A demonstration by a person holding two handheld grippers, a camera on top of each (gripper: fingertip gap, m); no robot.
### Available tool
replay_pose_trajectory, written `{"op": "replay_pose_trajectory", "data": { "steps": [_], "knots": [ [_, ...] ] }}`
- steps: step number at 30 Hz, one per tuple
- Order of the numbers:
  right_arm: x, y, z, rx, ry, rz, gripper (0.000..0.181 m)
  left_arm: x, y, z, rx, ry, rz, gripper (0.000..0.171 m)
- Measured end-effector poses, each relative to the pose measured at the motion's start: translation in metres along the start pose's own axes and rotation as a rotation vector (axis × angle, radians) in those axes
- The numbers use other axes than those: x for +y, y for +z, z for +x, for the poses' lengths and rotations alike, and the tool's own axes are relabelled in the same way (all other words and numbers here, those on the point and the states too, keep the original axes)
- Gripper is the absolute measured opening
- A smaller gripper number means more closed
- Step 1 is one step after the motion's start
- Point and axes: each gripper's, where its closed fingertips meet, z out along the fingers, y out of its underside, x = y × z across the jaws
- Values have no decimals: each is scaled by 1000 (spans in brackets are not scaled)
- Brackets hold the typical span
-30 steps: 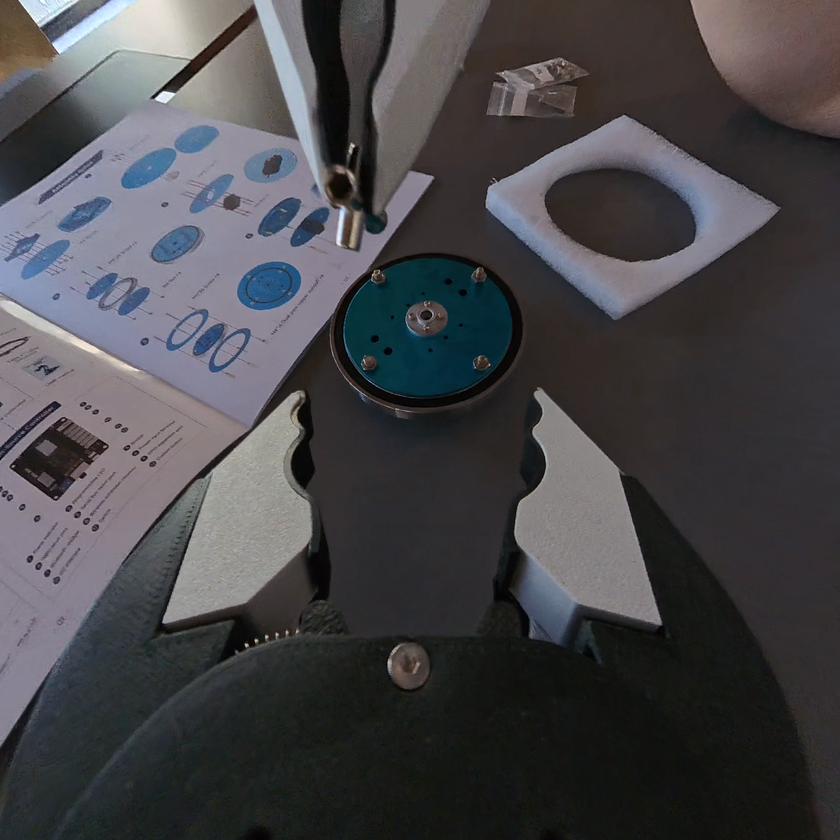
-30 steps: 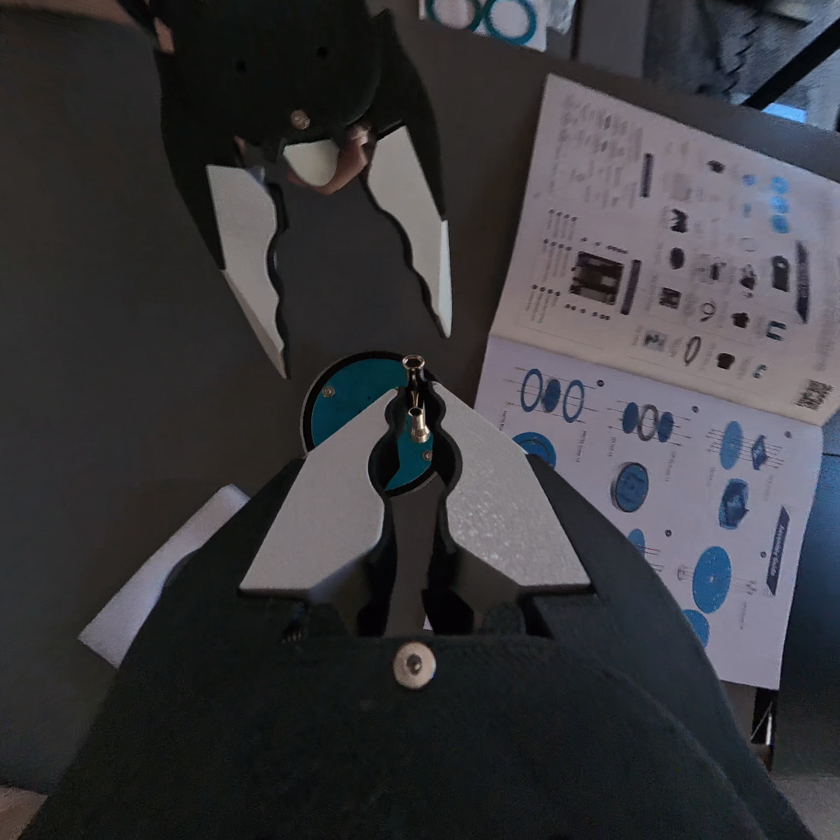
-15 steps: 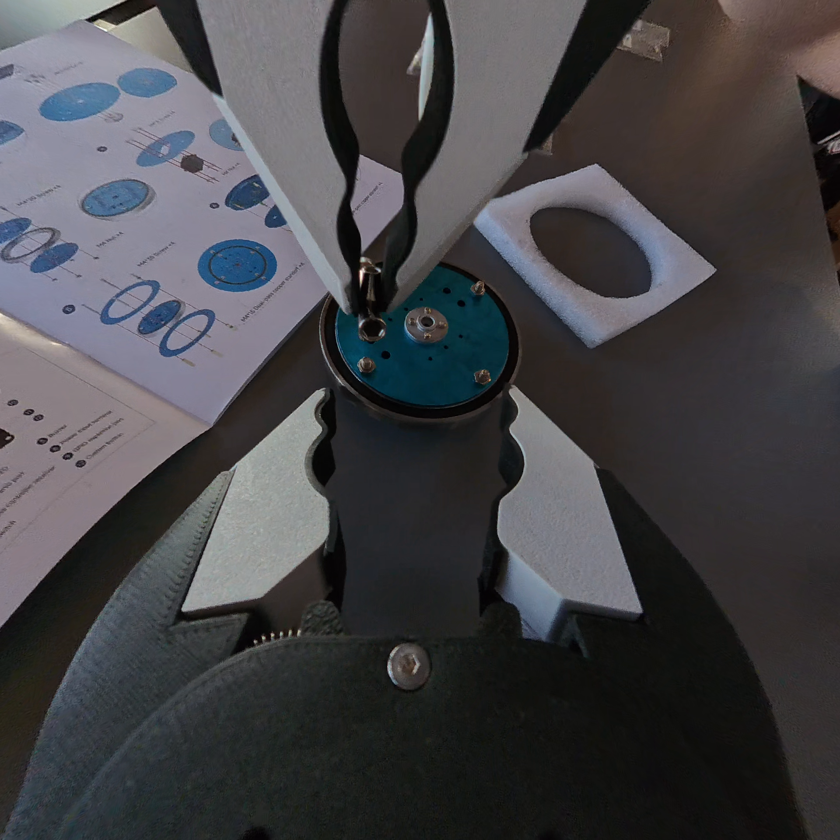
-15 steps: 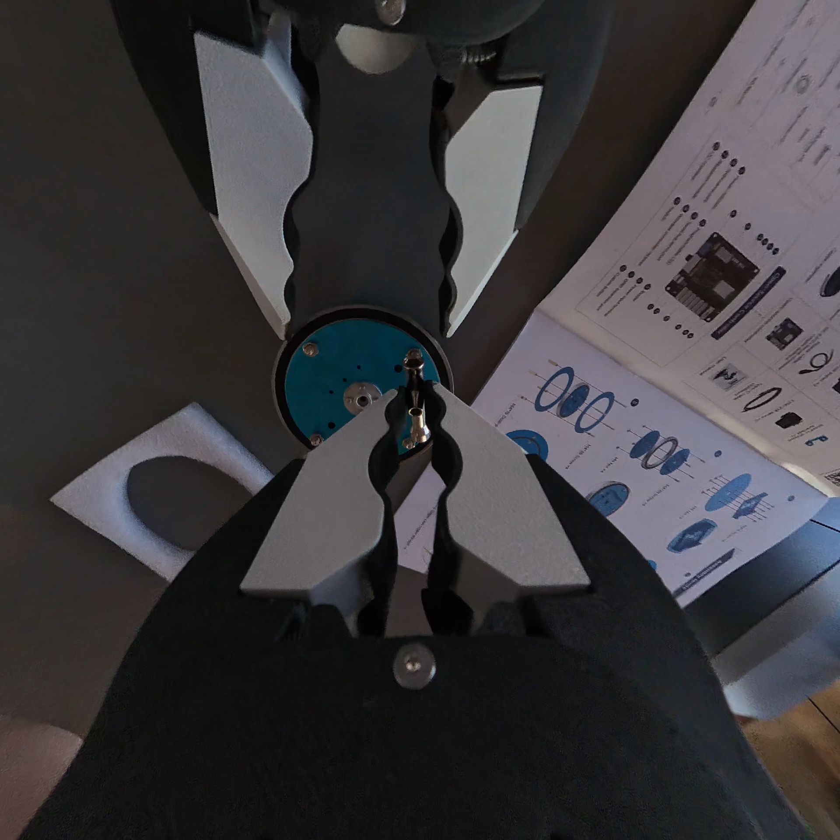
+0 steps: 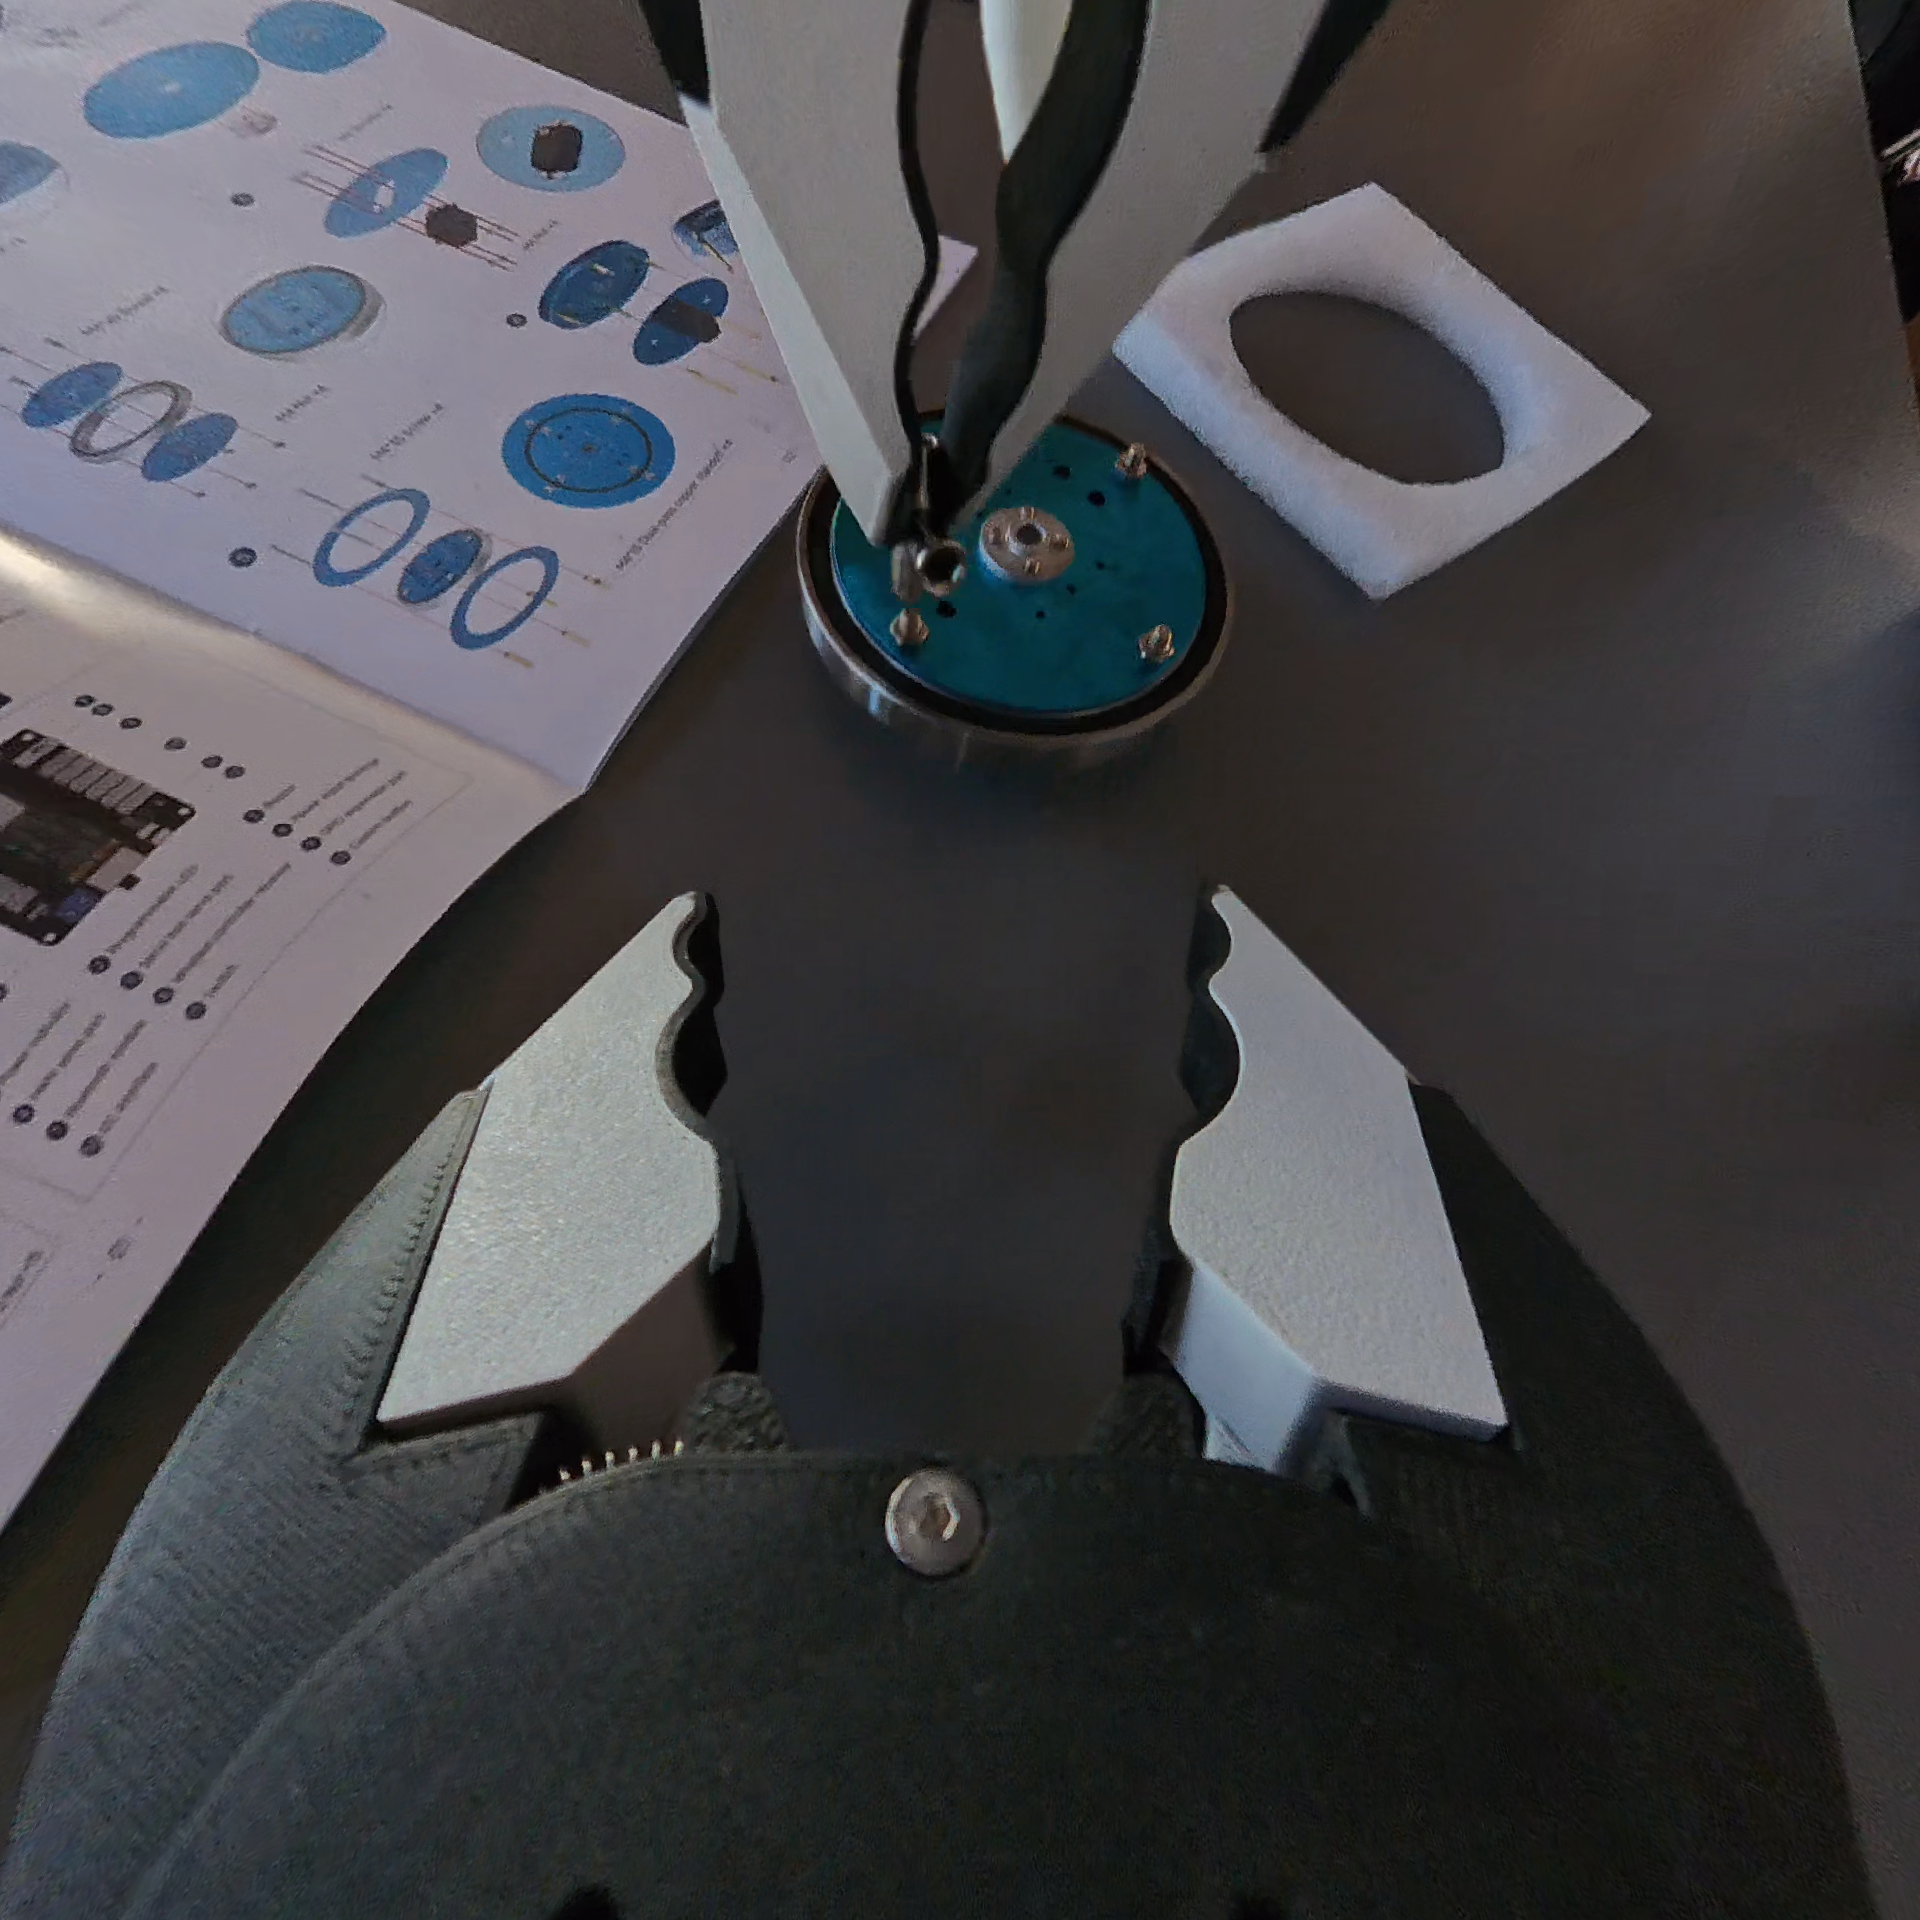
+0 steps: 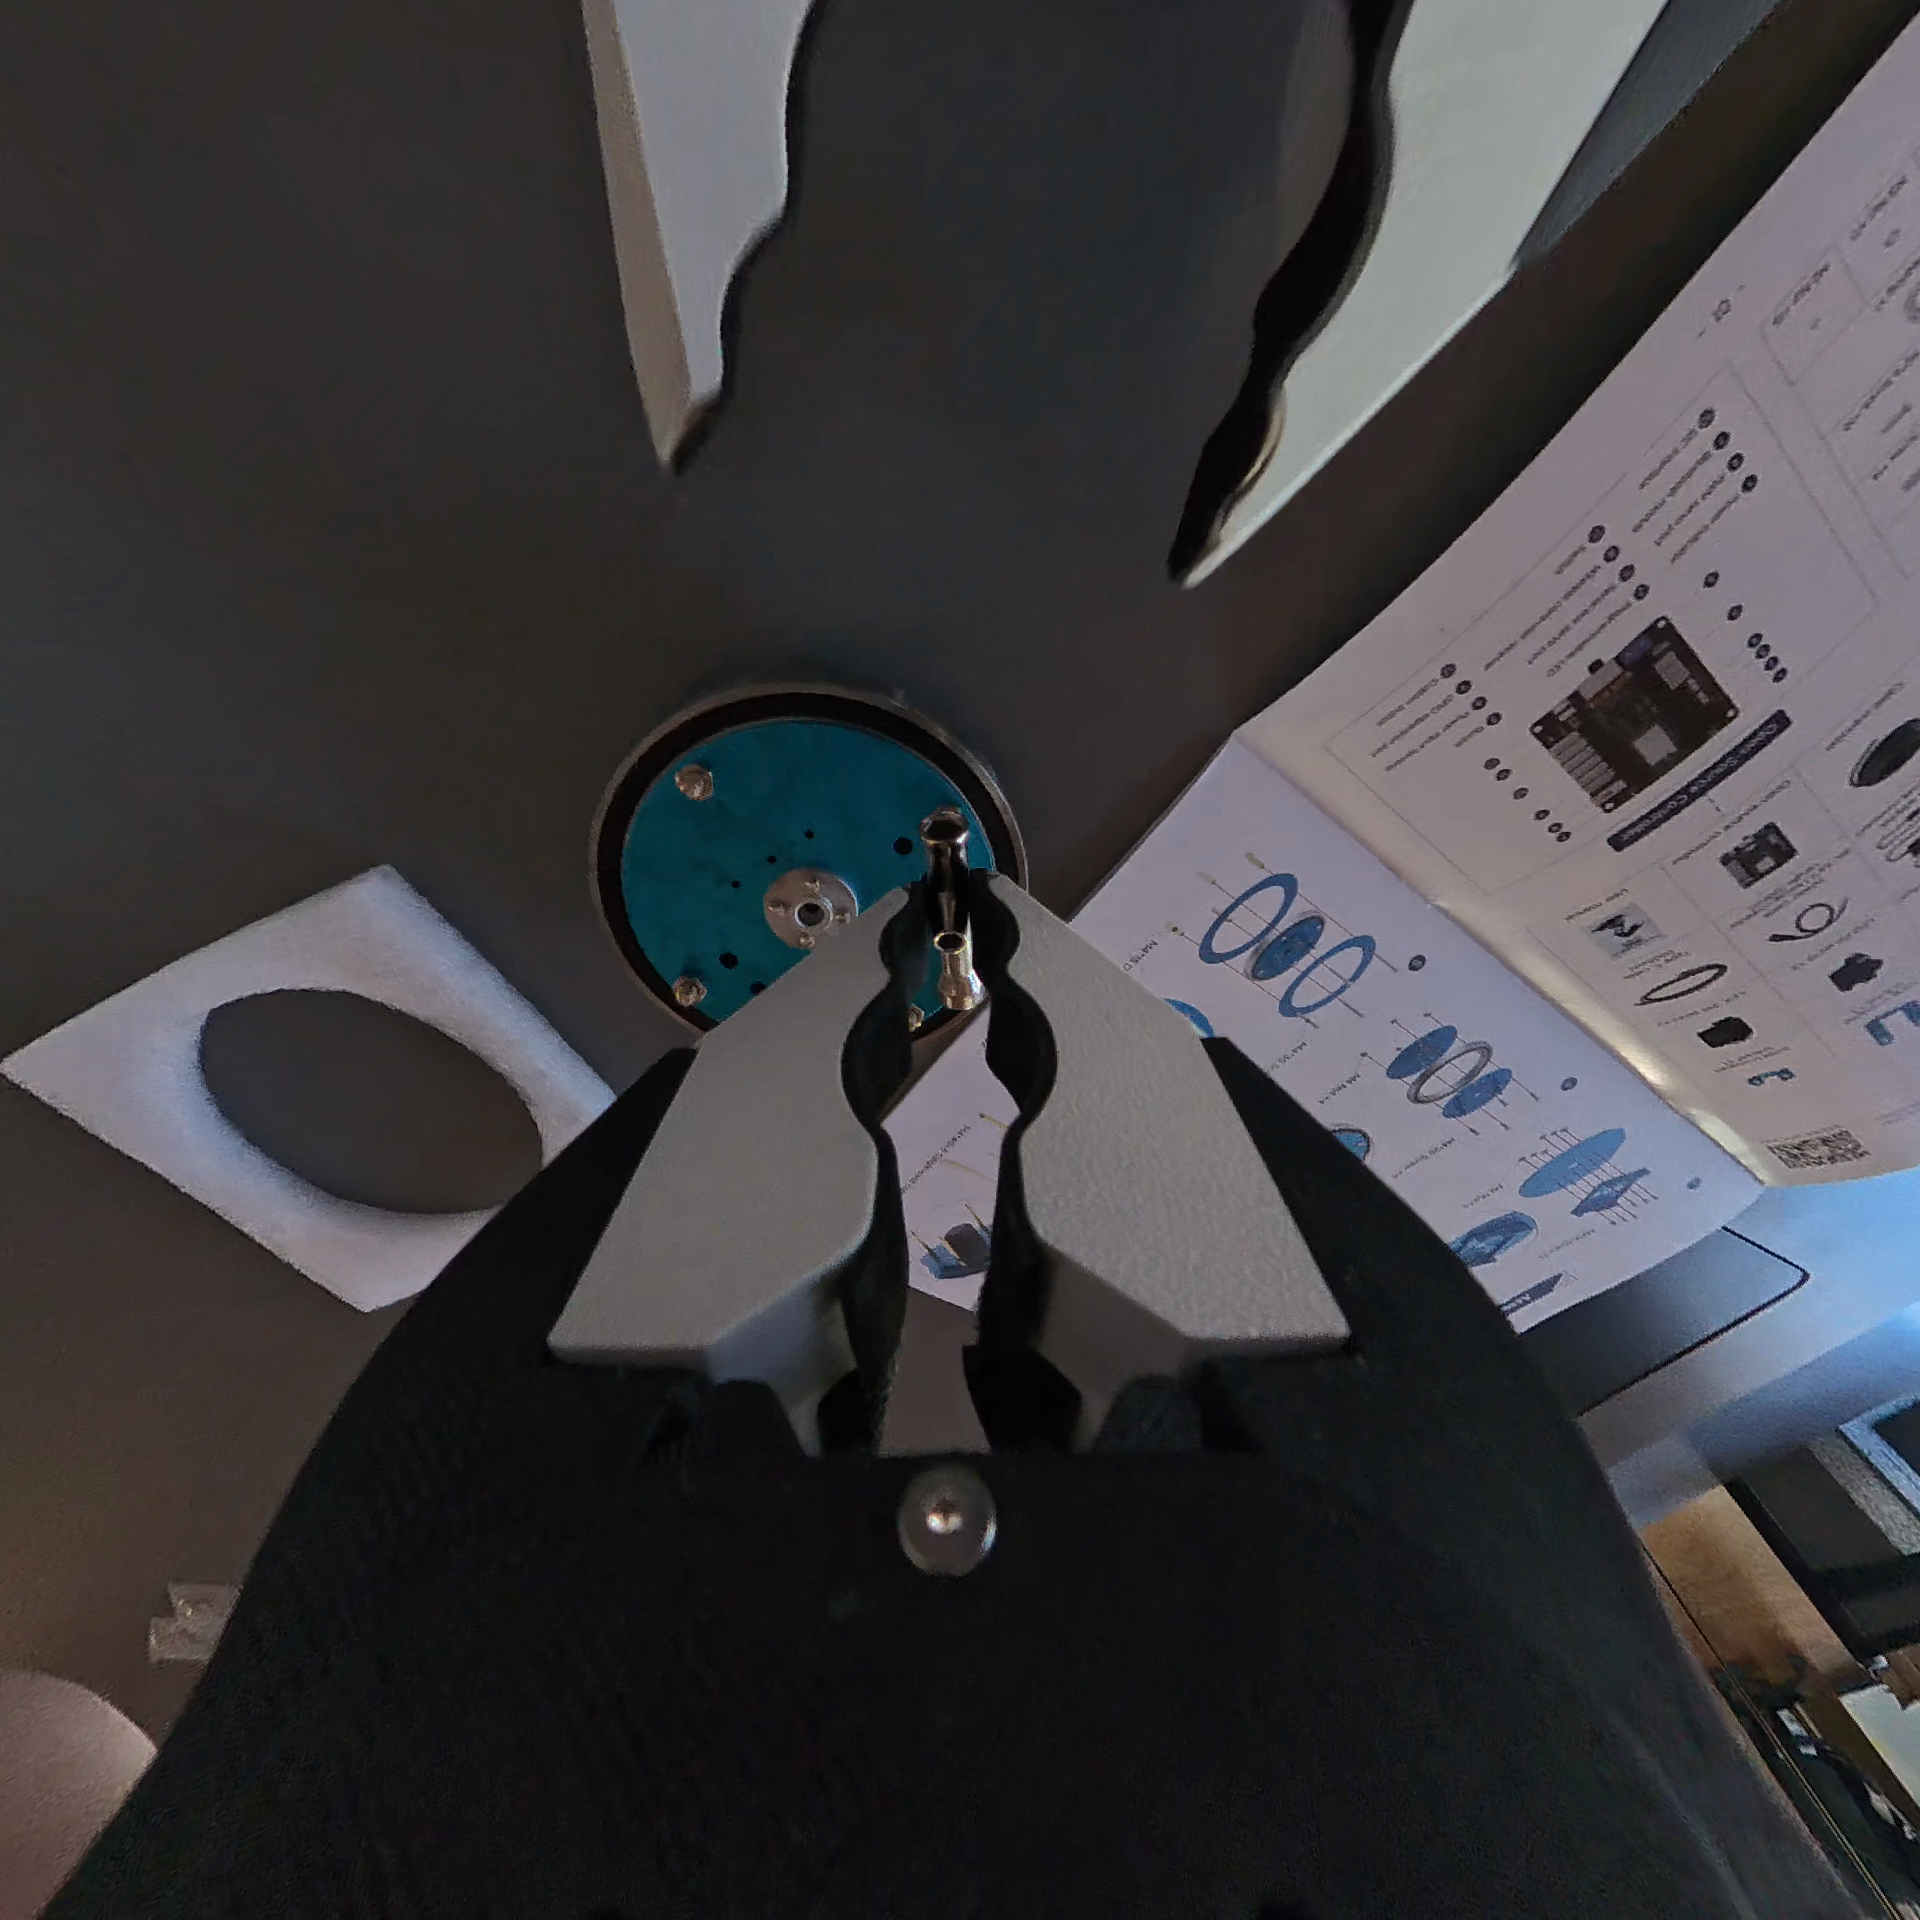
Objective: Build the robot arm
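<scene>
A round blue disc [image 5: 1023,603] in a metal ring lies flat on the dark table; small screw posts stand near its rim and a metal hub sits at its centre. It also shows in the right wrist view [image 6: 769,862]. My right gripper [image 6: 948,899] is shut on a small metal standoff [image 6: 954,966] and holds it tip-down over the disc's edge. From the left wrist view it comes down from above [image 5: 935,509] onto the disc's left side. My left gripper [image 5: 956,904] is open and empty, a little short of the disc.
An open instruction booklet [image 5: 312,468] lies left of the disc, also seen in the right wrist view [image 6: 1558,883]. A white foam square with a round hole [image 5: 1382,384] lies to the right of the disc. Small clear bags [image 6: 187,1621] lie farther off. My hands' fingertips stand some 7 cm from each other.
My right gripper has come down with the standoff from beside the disc onto its left part. My left gripper moved close to the disc, then drew back a little, still open.
</scene>
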Motion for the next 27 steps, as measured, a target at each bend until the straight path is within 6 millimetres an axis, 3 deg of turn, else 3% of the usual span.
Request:
{"op": "replay_pose_trajectory", "data": {
  "steps": [3,11,27],
  "knots": [
    [3,3,1,2,-10,-15,6,2,-14,-5,2,2,20,91],
    [-3,1,-1,-11,-58,-25,6,-18,-48,-17,-34,-44,176,90],
    [-2,5,0,-29,-98,-164,6,-14,-48,-22,-75,-33,143,90]
  ]
}}
